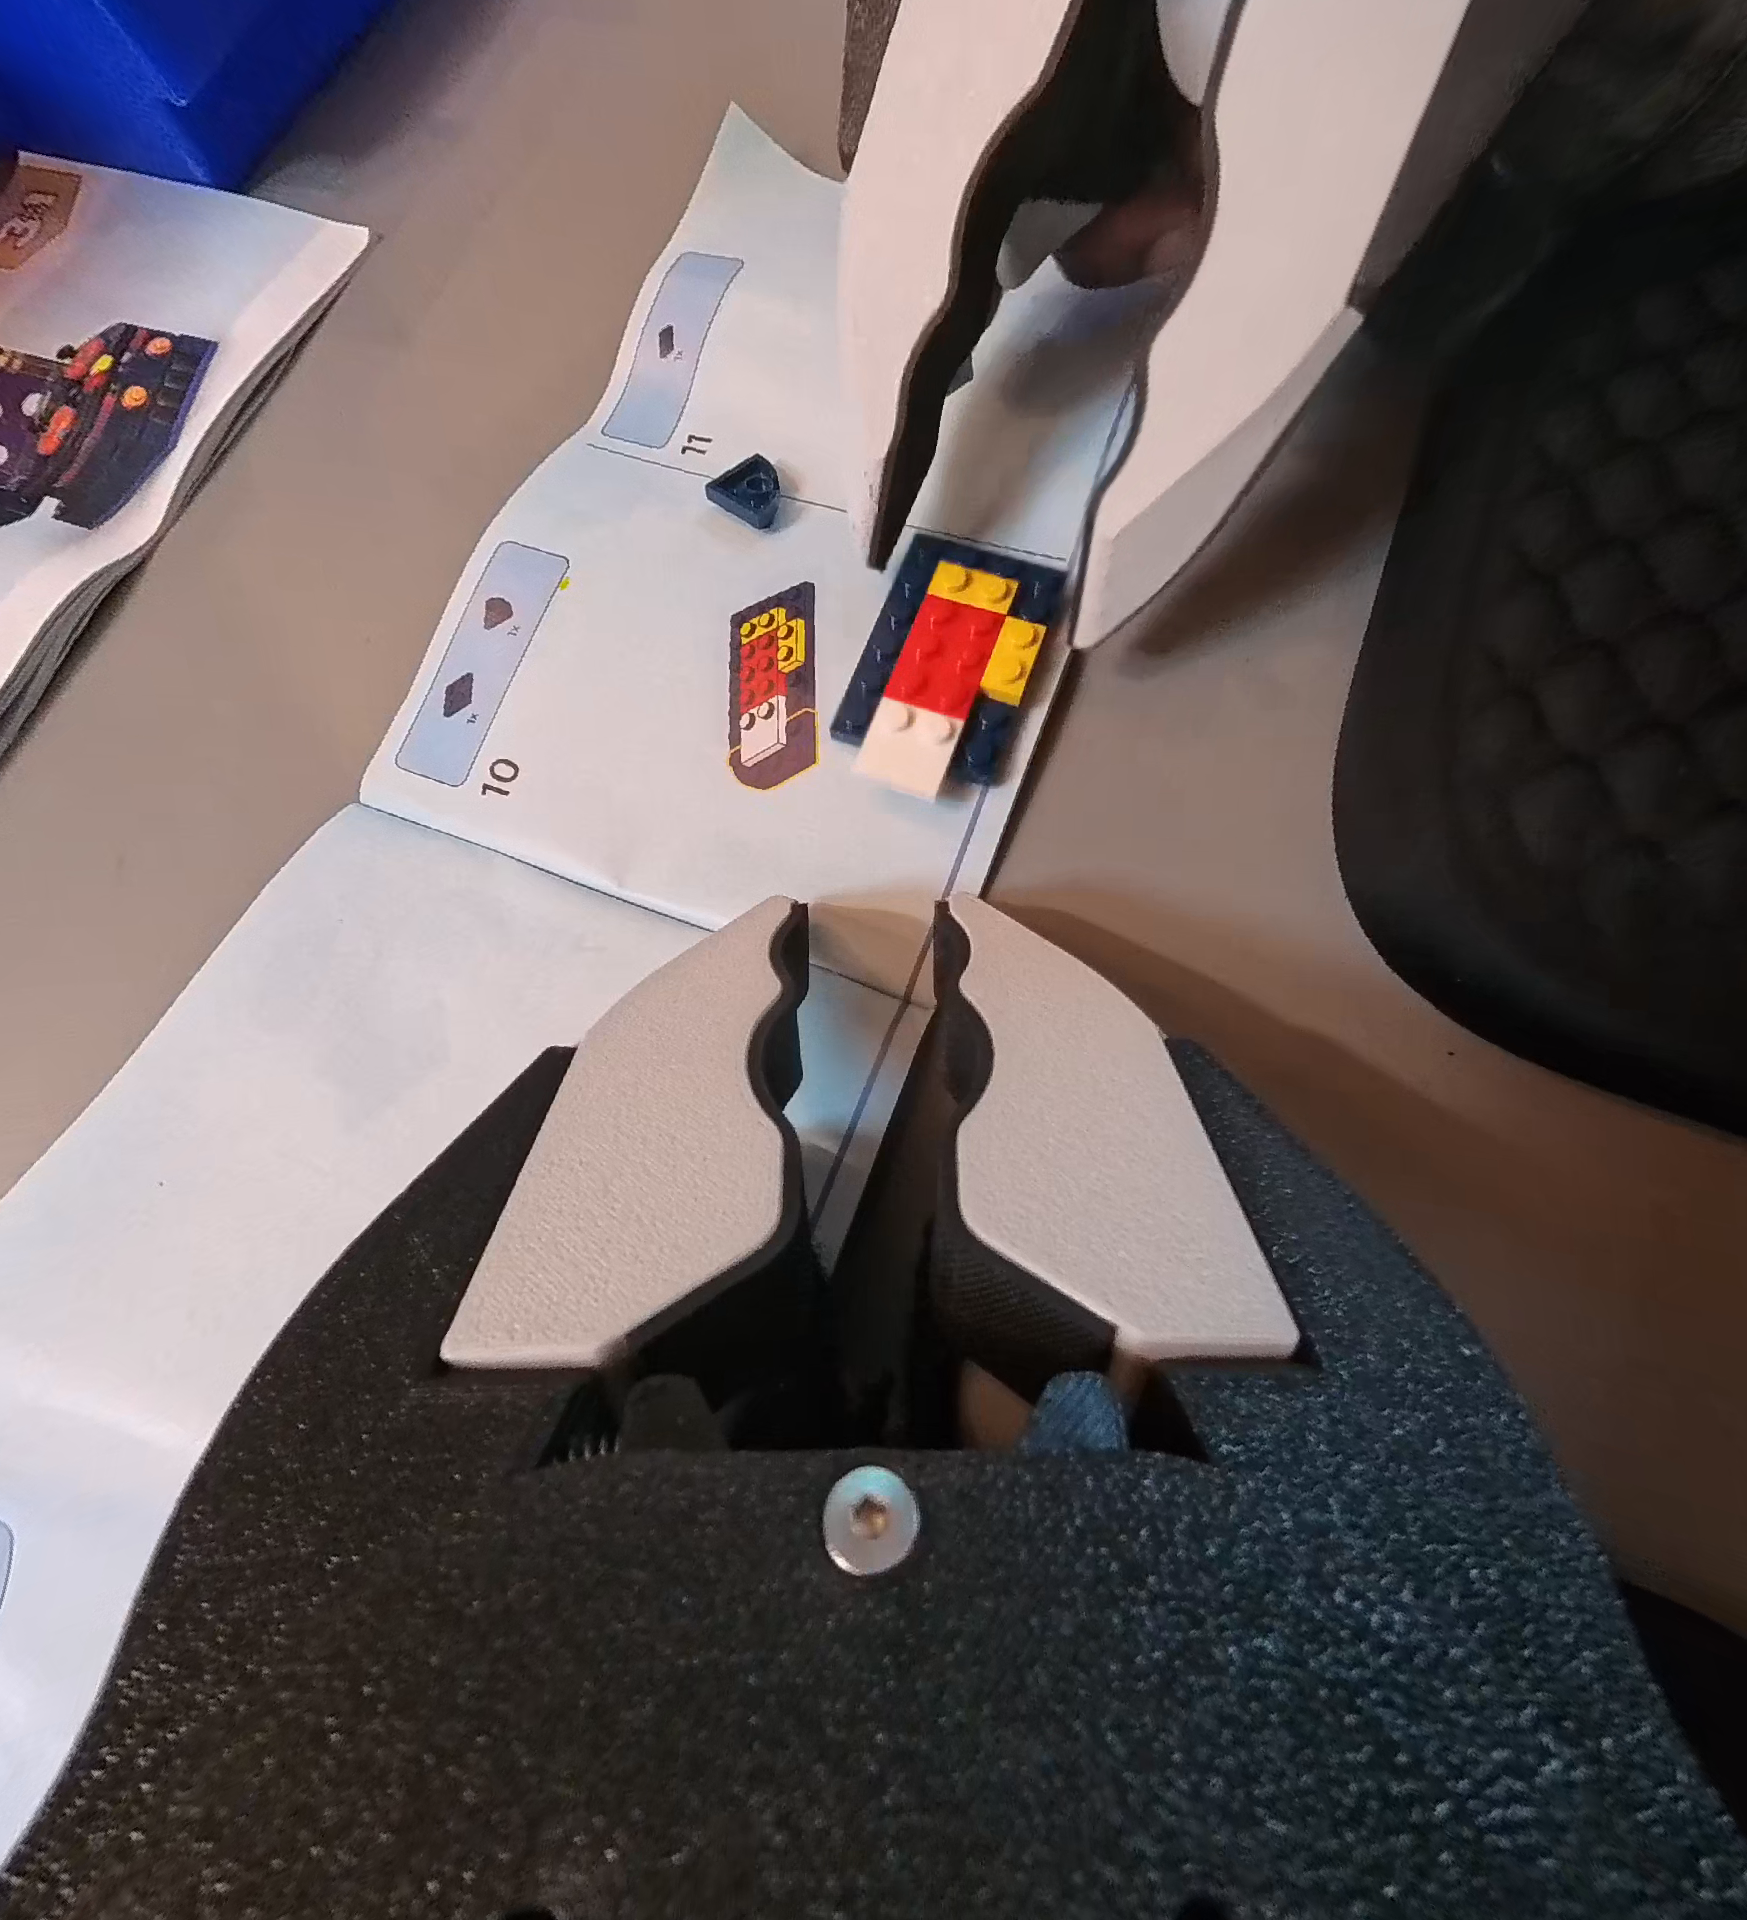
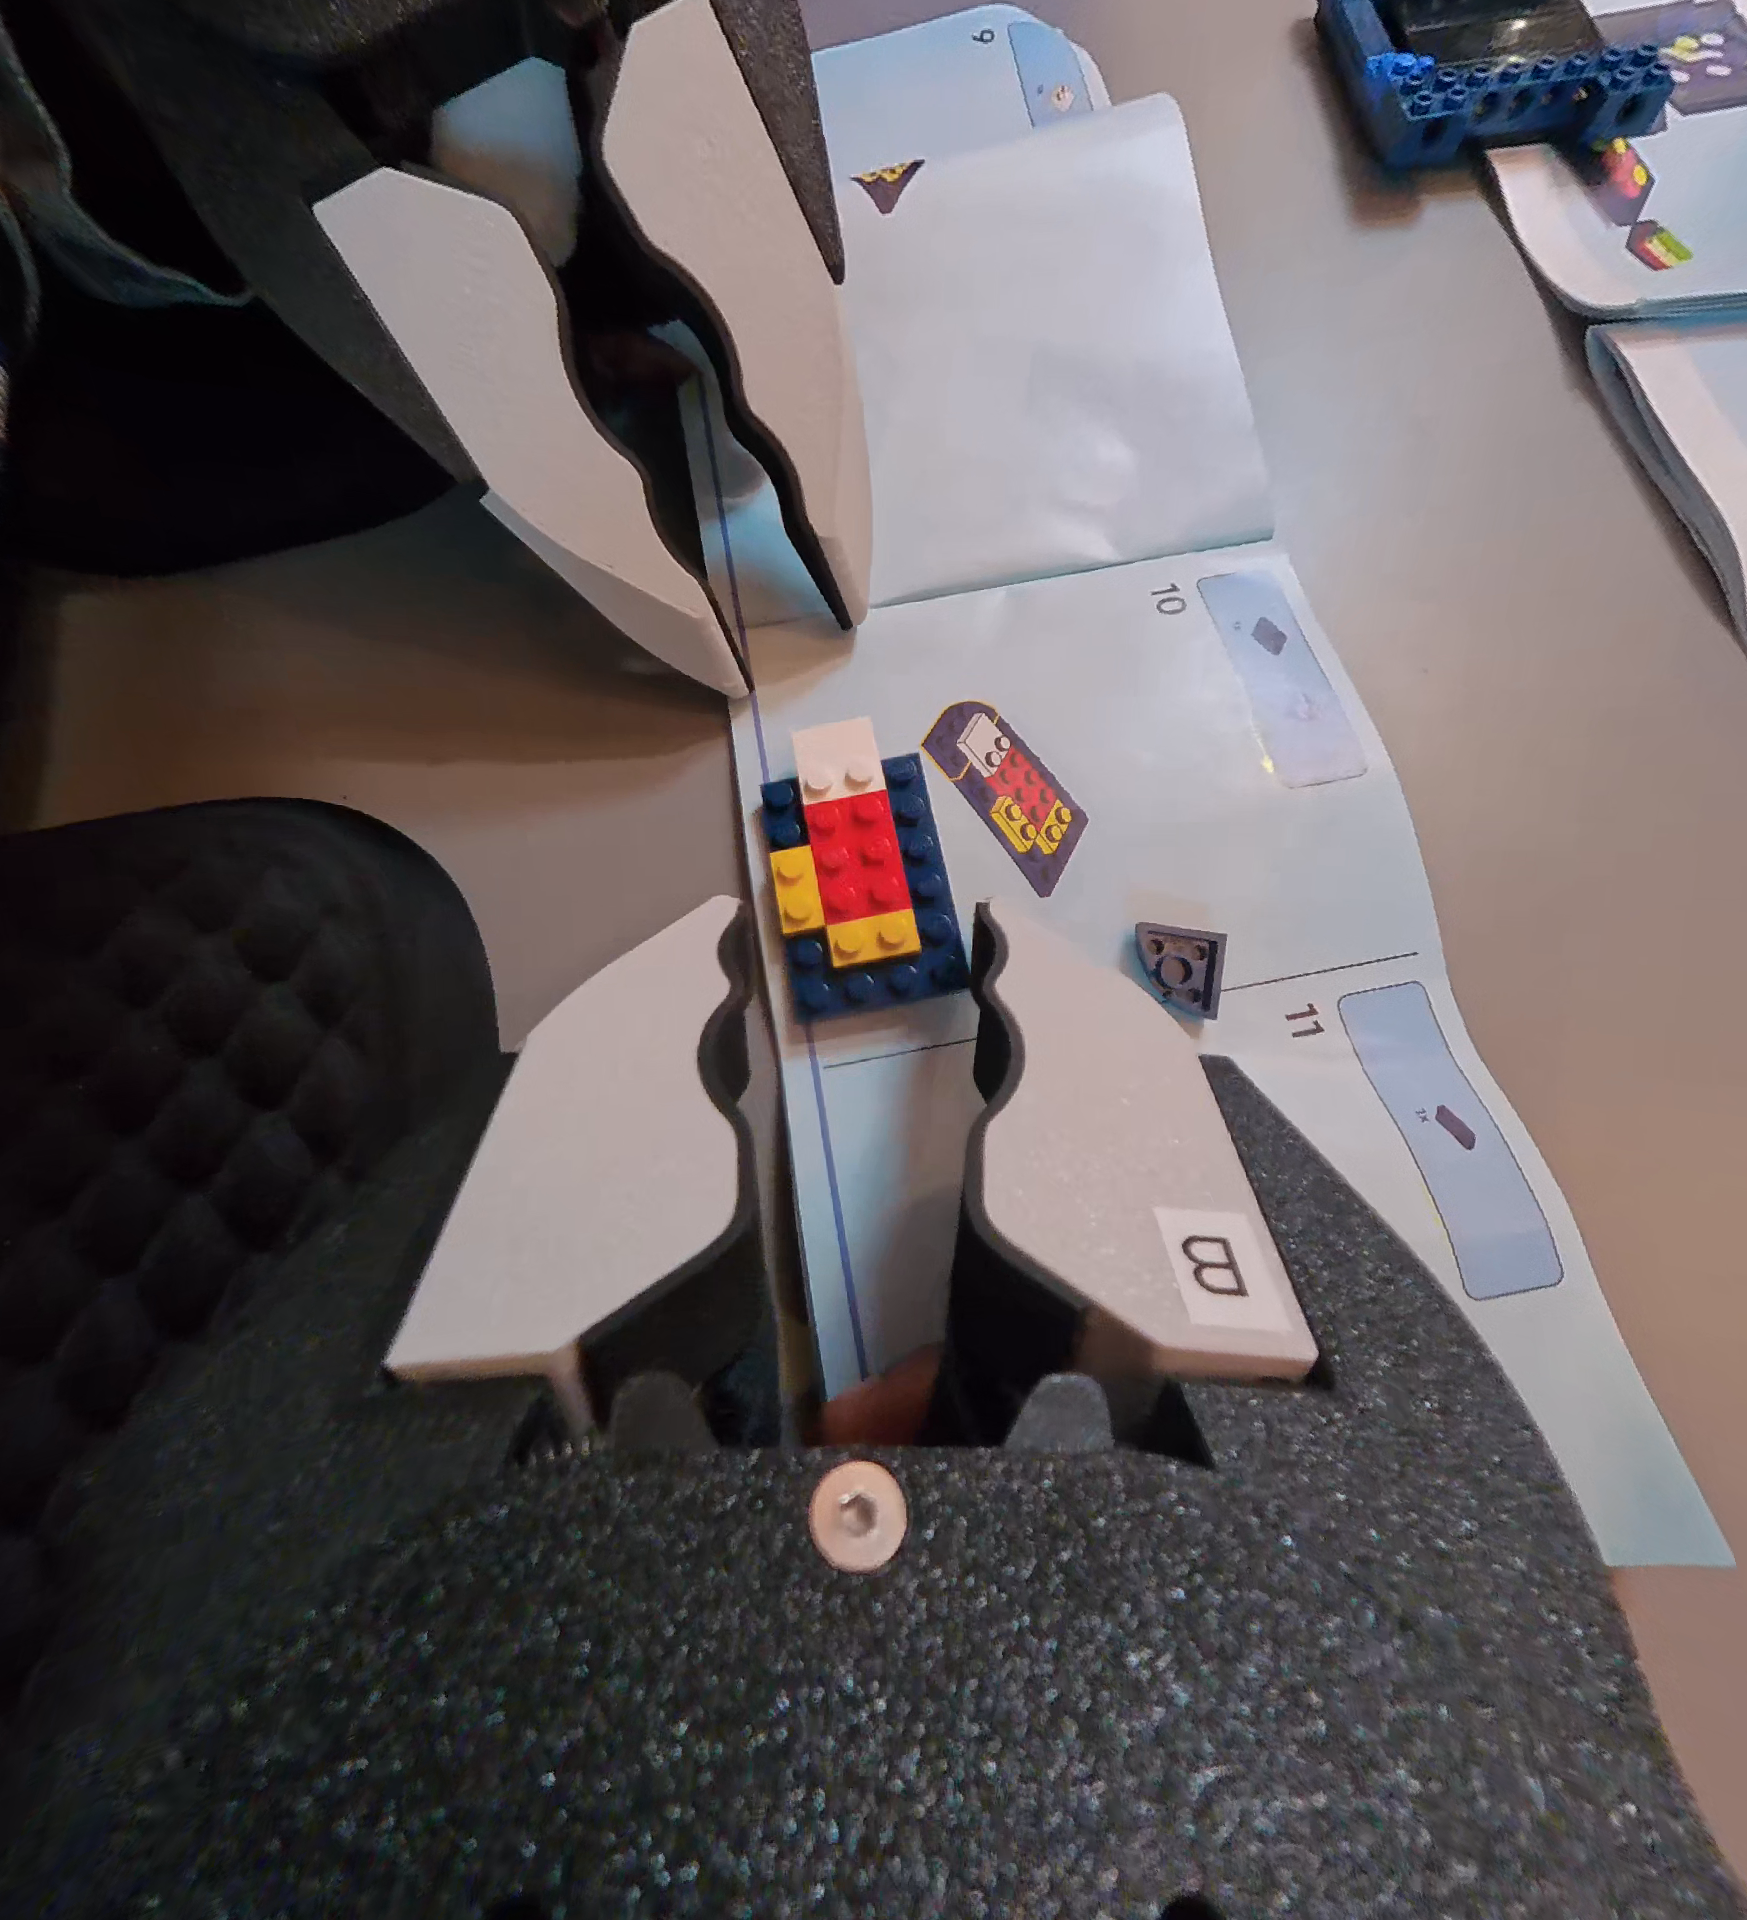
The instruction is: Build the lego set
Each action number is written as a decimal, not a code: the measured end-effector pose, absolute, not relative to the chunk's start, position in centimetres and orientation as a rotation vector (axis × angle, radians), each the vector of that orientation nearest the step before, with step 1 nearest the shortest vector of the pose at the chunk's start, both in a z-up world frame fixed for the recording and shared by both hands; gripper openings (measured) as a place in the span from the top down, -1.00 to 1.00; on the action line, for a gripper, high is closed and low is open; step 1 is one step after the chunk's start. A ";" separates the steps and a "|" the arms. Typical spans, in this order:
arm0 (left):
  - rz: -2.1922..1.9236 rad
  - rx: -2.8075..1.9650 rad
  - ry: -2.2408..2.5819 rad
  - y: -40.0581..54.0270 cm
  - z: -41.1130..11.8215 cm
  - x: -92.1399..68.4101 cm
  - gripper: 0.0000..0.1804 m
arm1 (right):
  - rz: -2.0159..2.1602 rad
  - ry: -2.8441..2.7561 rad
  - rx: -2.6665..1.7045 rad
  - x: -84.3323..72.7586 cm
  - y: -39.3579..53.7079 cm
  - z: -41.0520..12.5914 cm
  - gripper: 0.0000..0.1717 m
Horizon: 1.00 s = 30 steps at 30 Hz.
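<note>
Both tools stand open and empty: left tool (image 1: pixel 871 914) over the open instruction booklet (image 1: pixel 578 727), right tool (image 2: pixel 858 935) flanking the brick assembly (image 2: pixel 853 883); dark blue wedge piece (image 2: pixel 1181 966) lies unattached beside it.

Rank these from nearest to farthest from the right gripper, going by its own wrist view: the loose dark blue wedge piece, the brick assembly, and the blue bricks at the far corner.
1. Brick assembly, just ahead of the fingertips.
2. Dark blue wedge piece, beside the right finger.
3. Blue bricks, far upper right.
</note>
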State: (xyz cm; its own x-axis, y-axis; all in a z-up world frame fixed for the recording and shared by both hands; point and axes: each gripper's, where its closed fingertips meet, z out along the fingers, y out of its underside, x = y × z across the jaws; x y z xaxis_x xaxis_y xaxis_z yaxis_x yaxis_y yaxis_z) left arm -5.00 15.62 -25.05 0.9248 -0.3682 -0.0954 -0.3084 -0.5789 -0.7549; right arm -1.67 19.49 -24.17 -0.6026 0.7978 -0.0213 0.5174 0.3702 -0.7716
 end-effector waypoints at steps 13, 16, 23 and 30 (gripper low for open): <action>-0.084 -2.226 0.484 15.7 -25.1 -5.0 0.75 | 1.036 -2.291 -1.053 -2.3 18.9 -24.9 0.62; -0.082 -2.226 0.485 15.7 -25.1 -5.0 0.75 | 1.043 -2.284 -1.069 -2.2 19.1 -24.7 0.62; -0.077 -2.224 0.489 15.7 -25.1 -5.0 0.75 | 0.986 -2.211 -1.194 -1.6 22.0 -24.0 0.63; -0.074 -2.224 0.493 15.7 -25.1 -5.0 0.75 | 1.028 -2.152 -1.228 -2.4 22.8 -22.6 0.50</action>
